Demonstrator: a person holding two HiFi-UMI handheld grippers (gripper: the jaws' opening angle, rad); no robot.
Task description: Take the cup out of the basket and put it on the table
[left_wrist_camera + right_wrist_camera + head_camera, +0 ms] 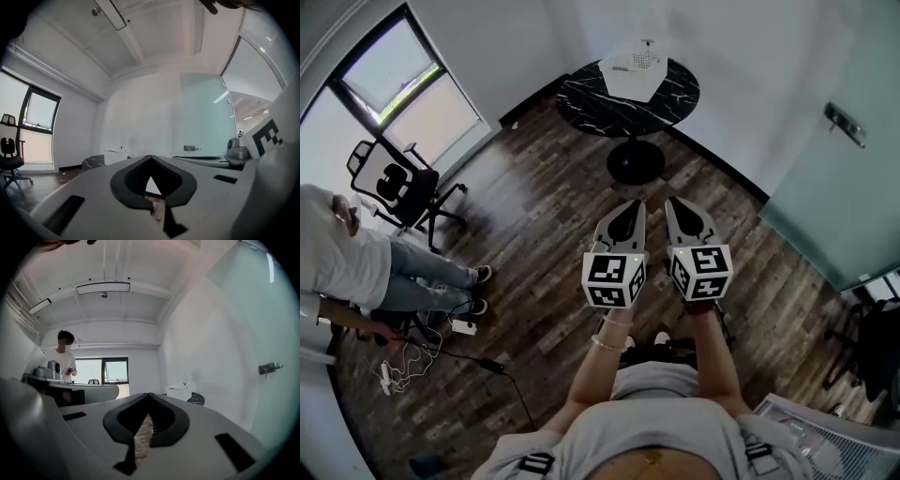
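Observation:
A round black marble table [628, 98] stands at the far end of the room with a white basket [633, 67] on top. No cup shows in any view. My left gripper [630, 208] and right gripper [680, 206] are held side by side above the wooden floor, well short of the table, both shut with nothing in them. The left gripper view looks over its closed jaws at the table [93, 162] and basket [116, 153] far off. From the right gripper view the basket [177, 392] and table [197, 399] are also distant.
A person [342, 262] stands at the left beside a black office chair [394, 183]. Cables [417, 361] trail over the floor there. A glass door [834, 178] fills the right wall. A white ribbed object [825, 436] sits at the bottom right.

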